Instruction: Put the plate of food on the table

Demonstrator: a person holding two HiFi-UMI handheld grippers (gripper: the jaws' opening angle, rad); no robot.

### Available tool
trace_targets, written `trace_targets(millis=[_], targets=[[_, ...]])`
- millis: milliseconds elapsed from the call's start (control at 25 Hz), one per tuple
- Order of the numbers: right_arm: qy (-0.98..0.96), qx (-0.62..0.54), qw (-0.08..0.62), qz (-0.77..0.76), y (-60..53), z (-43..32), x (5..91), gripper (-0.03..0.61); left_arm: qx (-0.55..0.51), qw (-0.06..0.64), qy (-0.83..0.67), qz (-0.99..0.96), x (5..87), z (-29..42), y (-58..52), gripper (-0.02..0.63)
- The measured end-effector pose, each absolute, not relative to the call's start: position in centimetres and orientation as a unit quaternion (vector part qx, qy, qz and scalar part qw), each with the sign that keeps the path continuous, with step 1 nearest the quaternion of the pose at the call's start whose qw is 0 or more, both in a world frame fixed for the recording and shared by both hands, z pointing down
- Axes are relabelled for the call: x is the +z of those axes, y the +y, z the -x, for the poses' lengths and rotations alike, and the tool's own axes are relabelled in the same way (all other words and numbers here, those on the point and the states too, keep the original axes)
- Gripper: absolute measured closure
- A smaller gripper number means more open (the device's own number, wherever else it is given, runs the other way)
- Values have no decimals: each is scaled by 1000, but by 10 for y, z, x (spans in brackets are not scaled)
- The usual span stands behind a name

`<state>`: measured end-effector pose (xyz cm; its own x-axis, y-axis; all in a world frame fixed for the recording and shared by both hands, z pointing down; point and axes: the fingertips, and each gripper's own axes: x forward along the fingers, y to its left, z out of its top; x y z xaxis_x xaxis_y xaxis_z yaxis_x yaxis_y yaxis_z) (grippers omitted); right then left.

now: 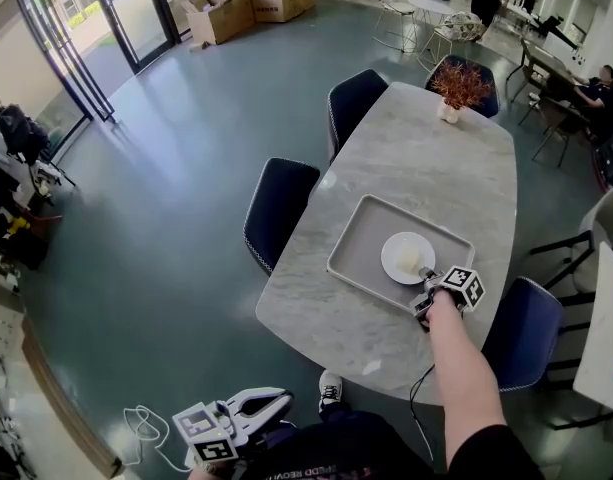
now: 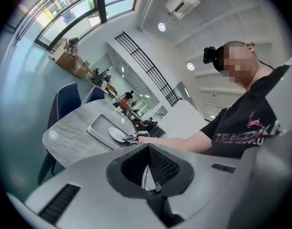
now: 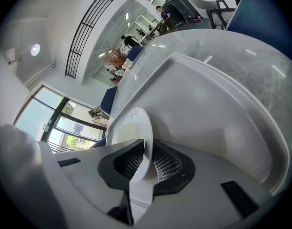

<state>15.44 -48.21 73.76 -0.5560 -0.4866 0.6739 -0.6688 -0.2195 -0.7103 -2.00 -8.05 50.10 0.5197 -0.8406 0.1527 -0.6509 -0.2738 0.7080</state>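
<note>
Right claw (image 1: 429,284) clamped on the near rim of the plate (image 1: 394,258), which lies straight ahead inside the tray (image 1: 361,243), possibly just lifted. Table (image 1: 426,158) beyond. Left claw (image 1: 274,404) closed, empty, far back.

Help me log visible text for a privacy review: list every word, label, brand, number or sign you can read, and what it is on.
"TRA…": pale print on the person's black T-shirt; the remaining letters are too blurred to read.
Black-and-white square markers on the gripper cubes: patterns, no words.
Brown cardboard boxes: any print is too small to read.
White round plate: no text.
</note>
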Motion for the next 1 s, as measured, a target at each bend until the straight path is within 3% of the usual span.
trace_targets(millis=[320, 760, 1000], targets=[[-628, 600, 126, -479, -484, -161, 739, 505, -132, 377, -473, -785, 503, 24, -77, 609], [-641, 555, 115, -518, -480, -188, 722, 505, -134, 377, -459, -793, 503, 27, -77, 609], [-673, 540, 92, -497, -461, -187, 699, 566, -126, 382, -433, -807, 501, 32, -76, 609]])
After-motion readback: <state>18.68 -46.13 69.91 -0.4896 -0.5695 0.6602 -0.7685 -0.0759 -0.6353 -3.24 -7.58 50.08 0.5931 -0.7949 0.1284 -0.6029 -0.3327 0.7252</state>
